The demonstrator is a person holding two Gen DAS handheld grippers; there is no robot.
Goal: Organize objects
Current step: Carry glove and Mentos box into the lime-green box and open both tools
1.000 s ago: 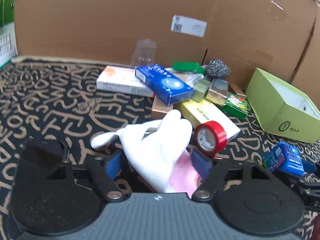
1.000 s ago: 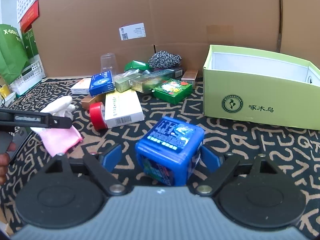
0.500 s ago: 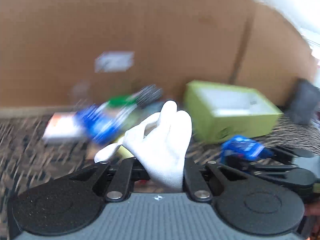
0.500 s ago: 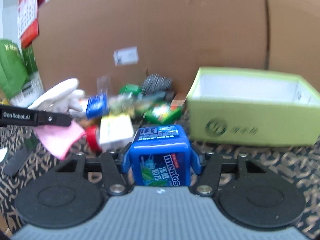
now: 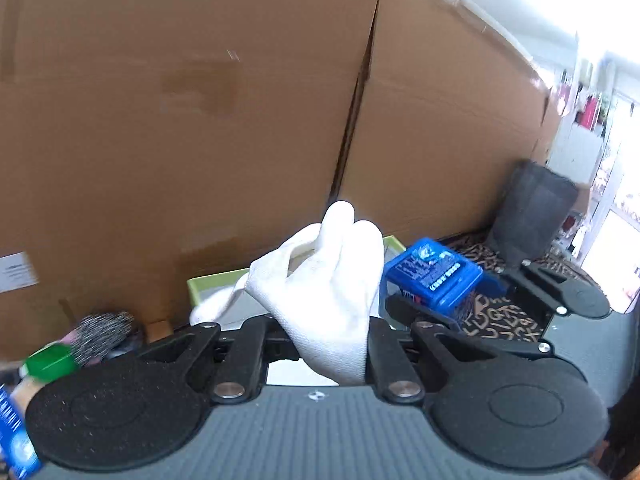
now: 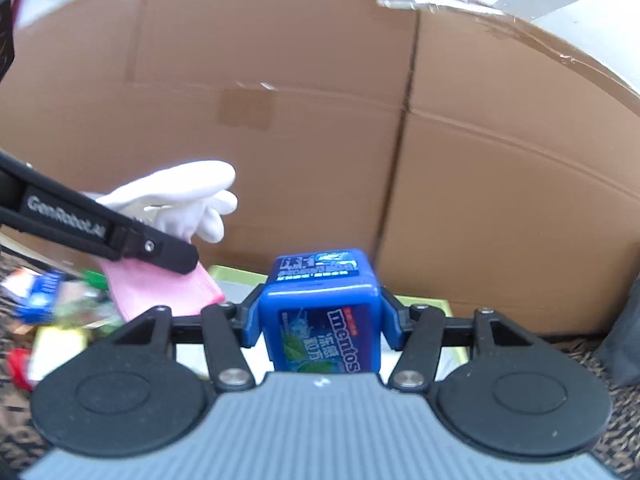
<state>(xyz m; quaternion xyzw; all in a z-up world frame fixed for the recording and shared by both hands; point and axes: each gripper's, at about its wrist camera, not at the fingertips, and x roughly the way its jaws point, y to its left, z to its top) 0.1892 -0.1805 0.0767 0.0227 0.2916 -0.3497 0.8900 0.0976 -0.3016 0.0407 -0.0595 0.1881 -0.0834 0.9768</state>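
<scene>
Clamping a white glove [image 5: 332, 292], the left tool [image 5: 316, 340] nears the green box [image 5: 208, 280]. Right tool [image 6: 320, 320] grips a Mentos tub [image 6: 320, 320] there. Clutter left of it remains unsorted.

even indoor light fills both fisheye views, with daylight blowing out the window area [image 5: 616, 248] at three o'clock in the left wrist view and bleaching the ceiling strip at one o'clock. the cardboard wall [image 5: 180, 128] is evenly lit, slightly soft, and bows strongly toward the frame edges; corners fall to black. the clutter [image 6: 52, 308] at nine o'clock in the right wrist view is smeared by motion blur. the white glove [image 5: 328, 292] reads bright, near overexposed, its weave sharp. the blue mints box [image 6: 320, 316] is crisp, with a small glare on its top.
</scene>
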